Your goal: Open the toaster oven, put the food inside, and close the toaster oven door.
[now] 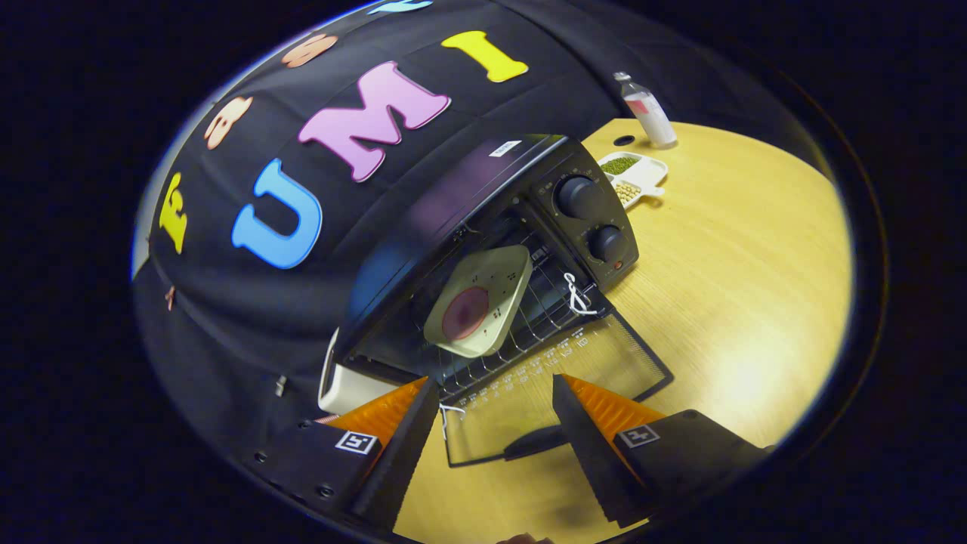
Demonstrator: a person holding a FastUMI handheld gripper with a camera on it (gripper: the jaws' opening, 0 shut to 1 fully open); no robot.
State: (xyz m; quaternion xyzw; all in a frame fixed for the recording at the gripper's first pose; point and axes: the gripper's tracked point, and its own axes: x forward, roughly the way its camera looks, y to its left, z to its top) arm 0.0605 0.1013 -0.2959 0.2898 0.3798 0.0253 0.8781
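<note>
The black toaster oven (483, 227) stands on the wooden table with its glass door (559, 393) folded down flat toward me. Inside, on the wire rack (529, 317), rests a pale square plate (480, 298) carrying a round dark-red piece of food (464, 312). My gripper (495, 400) is open, its fingers apart above the lowered door, with the door's dark handle (532, 444) lying between them and nothing held. The plate sits just beyond the fingertips. Two round knobs (578, 196) are on the oven's right panel.
A white divided dish (648, 170) with green and yellowish beans sits behind the oven on the right, with a small clear bottle (648, 109) beyond it. A white cord (578, 296) hangs at the door hinge. Bare wooden tabletop (740, 287) spreads to the right.
</note>
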